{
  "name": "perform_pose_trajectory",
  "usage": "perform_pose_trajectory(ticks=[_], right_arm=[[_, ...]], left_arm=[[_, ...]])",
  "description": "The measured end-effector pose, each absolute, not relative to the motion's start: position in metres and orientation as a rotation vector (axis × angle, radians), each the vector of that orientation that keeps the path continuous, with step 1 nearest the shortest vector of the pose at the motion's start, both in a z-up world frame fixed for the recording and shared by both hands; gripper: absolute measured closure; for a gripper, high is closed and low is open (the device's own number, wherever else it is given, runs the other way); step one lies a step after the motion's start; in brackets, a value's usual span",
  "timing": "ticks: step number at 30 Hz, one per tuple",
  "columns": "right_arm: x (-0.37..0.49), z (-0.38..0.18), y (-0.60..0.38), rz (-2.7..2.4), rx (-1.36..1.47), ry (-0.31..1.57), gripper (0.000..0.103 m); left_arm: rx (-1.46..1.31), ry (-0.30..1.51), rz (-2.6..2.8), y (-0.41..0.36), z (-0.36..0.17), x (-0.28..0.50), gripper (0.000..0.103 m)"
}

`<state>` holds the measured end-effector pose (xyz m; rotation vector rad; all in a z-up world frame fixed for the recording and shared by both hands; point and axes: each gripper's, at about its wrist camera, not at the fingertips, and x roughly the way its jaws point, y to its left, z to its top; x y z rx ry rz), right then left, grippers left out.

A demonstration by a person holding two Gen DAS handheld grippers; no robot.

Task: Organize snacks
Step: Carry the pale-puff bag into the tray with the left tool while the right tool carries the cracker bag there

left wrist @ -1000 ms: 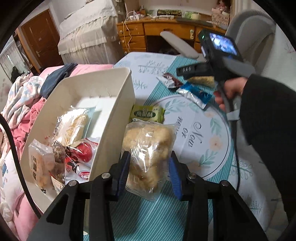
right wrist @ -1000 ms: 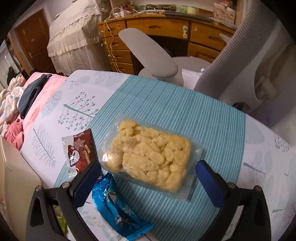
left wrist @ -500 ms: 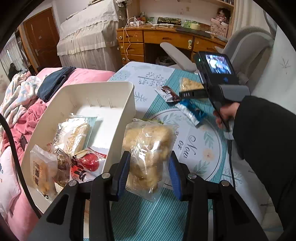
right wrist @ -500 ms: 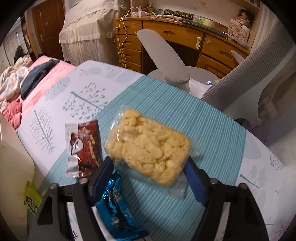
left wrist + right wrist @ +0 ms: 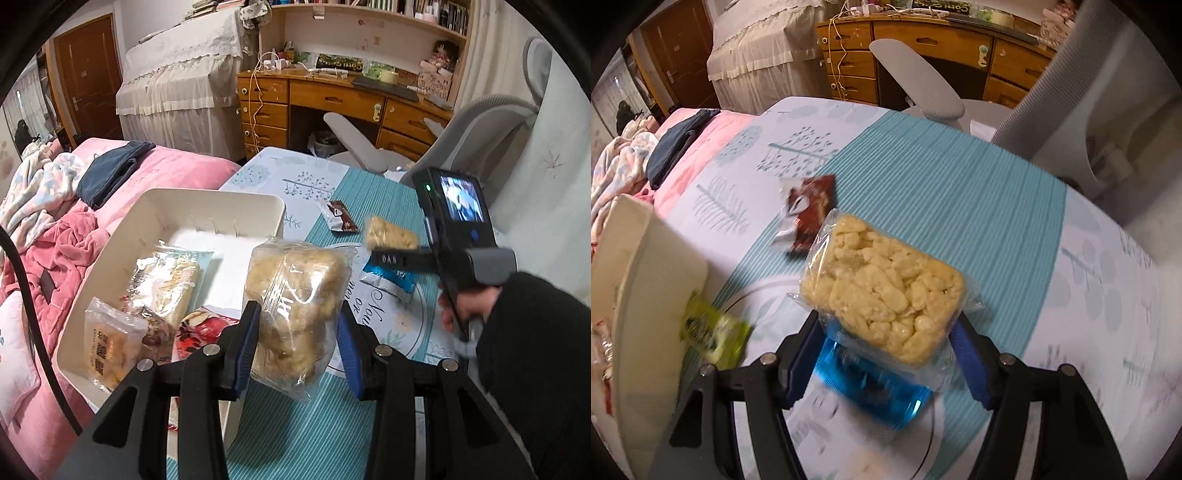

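Observation:
My left gripper (image 5: 297, 347) is shut on a clear bag of brown puffed snack (image 5: 295, 302) and holds it above the table beside the cream bin (image 5: 207, 206). The bin holds several wrapped snacks (image 5: 166, 280). My right gripper (image 5: 886, 354) is shut on a clear pack of yellow rice crisp (image 5: 882, 291), lifted off the table; this pack also shows in the left wrist view (image 5: 389, 234). A blue packet (image 5: 871, 387), a dark red packet (image 5: 809, 210) and a green packet (image 5: 709, 328) lie on the table.
The table has a teal striped runner (image 5: 942, 192). The cream bin's wall (image 5: 642, 280) stands at the left of the right wrist view. A pink bed with clothes (image 5: 55, 221) lies left. A grey chair (image 5: 923, 85) and a wooden desk (image 5: 332, 99) stand beyond.
My right gripper closed on the yellow rice crisp pack and lifted it toward the bin. My left gripper rose with the brown snack bag still held.

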<state>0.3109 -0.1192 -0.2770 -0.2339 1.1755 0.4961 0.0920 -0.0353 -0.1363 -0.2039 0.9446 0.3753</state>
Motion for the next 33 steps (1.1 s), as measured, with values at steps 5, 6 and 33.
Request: perform_pose_trajectory(ticks=[5,6,33], right_arm=[[0.282,-0.265,-0.122,0.491,-0.213,1.198,0.035],[0.274,-0.262,-0.122,0.487,-0.208,1.205,0.035],[0.104,-0.159,-0.054,0.421,0.043,1.100,0.034]], left_arm=[[-0.222,0.925,0.363,-0.026,-0.125,0.071,0.064],[-0.225,0.923,0.357,-0.023,-0.123,0.066,0.064],[-0.196,0.879,0.065,0.147,-0.073,-0.011,0.064]])
